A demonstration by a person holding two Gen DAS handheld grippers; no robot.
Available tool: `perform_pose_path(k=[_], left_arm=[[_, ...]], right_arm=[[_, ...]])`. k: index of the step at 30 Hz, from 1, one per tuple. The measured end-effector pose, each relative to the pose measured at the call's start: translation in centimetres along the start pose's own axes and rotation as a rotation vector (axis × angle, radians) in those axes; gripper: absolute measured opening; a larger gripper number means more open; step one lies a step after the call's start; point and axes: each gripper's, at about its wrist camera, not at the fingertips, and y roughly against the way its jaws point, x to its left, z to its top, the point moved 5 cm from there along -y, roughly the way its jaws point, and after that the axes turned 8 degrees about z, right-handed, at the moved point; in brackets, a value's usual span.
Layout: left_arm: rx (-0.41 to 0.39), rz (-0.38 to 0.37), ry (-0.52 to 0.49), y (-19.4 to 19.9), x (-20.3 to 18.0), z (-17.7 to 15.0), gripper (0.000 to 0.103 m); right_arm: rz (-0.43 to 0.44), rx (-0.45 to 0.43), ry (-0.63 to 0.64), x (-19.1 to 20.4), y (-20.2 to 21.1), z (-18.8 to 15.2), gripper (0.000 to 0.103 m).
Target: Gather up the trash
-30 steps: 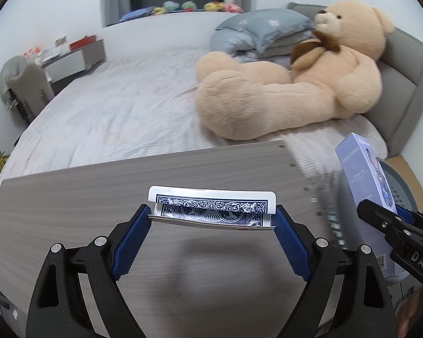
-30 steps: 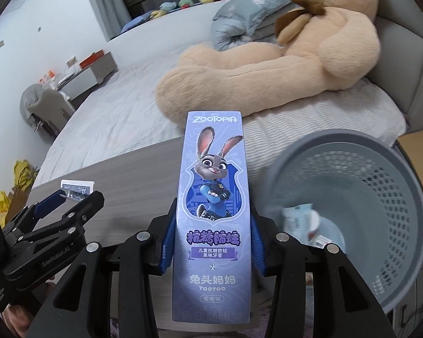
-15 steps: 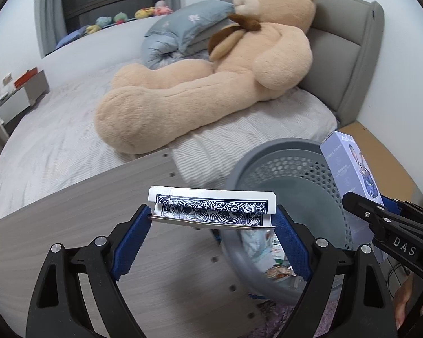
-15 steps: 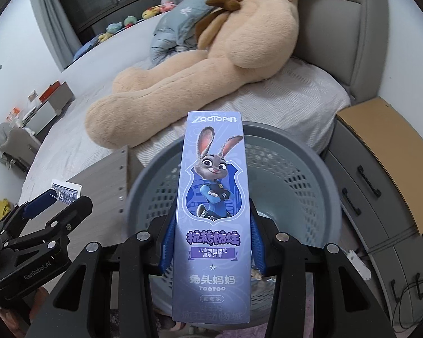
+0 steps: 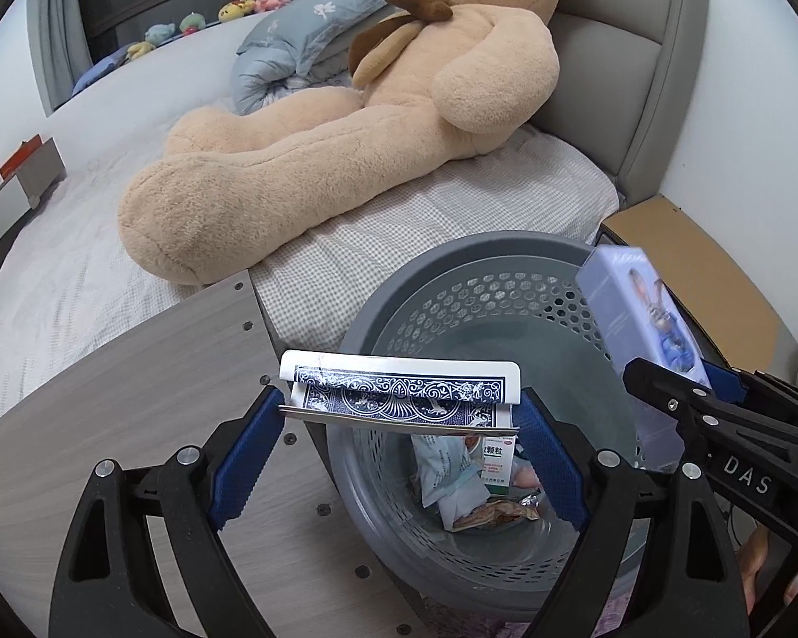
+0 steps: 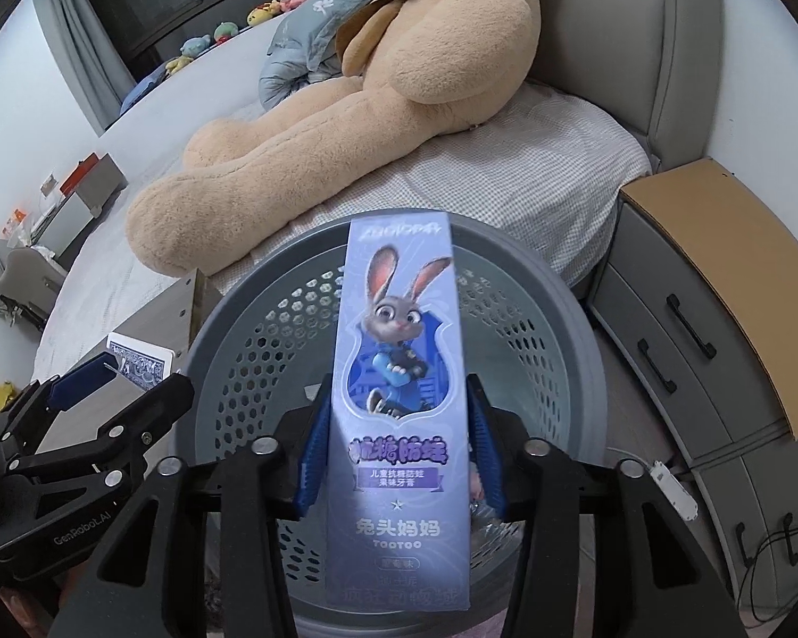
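My left gripper [image 5: 399, 414] is shut on a blue-backed playing card box [image 5: 399, 393], held over the near rim of the grey perforated trash basket [image 5: 484, 250]. Wrappers and a medicine box [image 5: 468, 478] lie inside the basket. My right gripper [image 6: 399, 425] holds a tall purple Zootopia toothpaste box [image 6: 399, 361] above the same basket [image 6: 532, 287]; the box looks blurred and its jaws stand slightly wide of it. The right gripper and toothpaste box also show at the right of the left wrist view [image 5: 643, 319]. The left gripper and card box show at the left of the right wrist view [image 6: 138, 364].
A wooden table [image 5: 106, 388] lies left of the basket. A bed with a big teddy bear [image 5: 346, 122] and a pillow is behind it. A grey drawer unit with a cardboard top [image 6: 718, 266] stands right of the basket.
Both grippers moved right, from above the table to over the basket. The toothpaste box now looks blurred and lower between the right fingers, which seem wider apart.
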Motion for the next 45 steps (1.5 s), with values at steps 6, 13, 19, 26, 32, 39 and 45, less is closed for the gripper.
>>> perform_pose_path(k=[6,13,19,26,32,39,45], left_arm=[[0.012,0.005,0.010,-0.2,0.1,-0.1,0.092],[0.006,0.017,0.021,0.3,0.3,0.0,0.093],[0.005,0.027,0.032,0.7,0.5,0.0,0.094],[0.002,0.034,0.041,1.0,0.8,0.1,0.096],[-0.005,0.039,0.049,1.4,1.0,0.1,0.096],[-0.005,0.044,0.061,1.7,1.3,0.1,0.097],[-0.004,0.053,0.062,1.9,1.4,0.1,0.097]], right_arm=[[-0.011,-0.018,0.005,-0.2,0.6,0.0,0.062],[-0.015,-0.019,0.001,-0.4,0.8,-0.2,0.062],[-0.021,-0.022,0.008,-0.3,1.1,-0.4,0.062],[-0.021,-0.027,0.006,-0.3,1.3,-0.6,0.062],[-0.024,-0.030,0.008,-0.2,1.6,-0.6,0.062],[-0.028,-0.035,0.011,-0.1,2.1,-0.5,0.062],[-0.029,-0.037,0.010,-0.1,2.2,-0.5,0.062]])
